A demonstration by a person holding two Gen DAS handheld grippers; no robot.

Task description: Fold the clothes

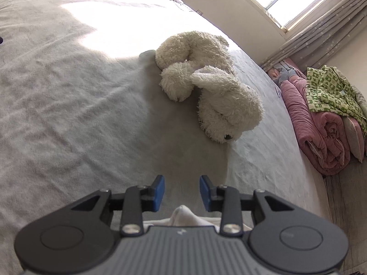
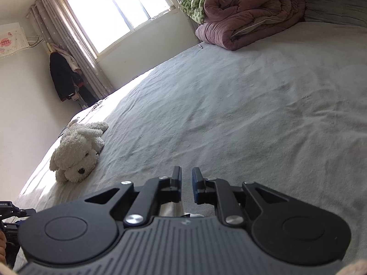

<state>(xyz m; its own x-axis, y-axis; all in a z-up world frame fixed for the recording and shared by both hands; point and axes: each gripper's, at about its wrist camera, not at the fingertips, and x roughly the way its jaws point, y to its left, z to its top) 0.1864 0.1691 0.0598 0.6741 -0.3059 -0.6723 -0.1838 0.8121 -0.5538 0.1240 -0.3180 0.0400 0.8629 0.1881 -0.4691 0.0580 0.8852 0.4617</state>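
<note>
A: How do the fingers stand?
B: The left gripper is spread, nothing between. The right gripper has a narrow gap, pinching nothing.
A: And the cloth?
B: The white cloth lies behind the left fingertips, near the body.

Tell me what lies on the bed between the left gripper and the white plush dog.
Nothing lies there. In the left wrist view, only bare grey bedsheet stretches from the left gripper to the plush dog.
</note>
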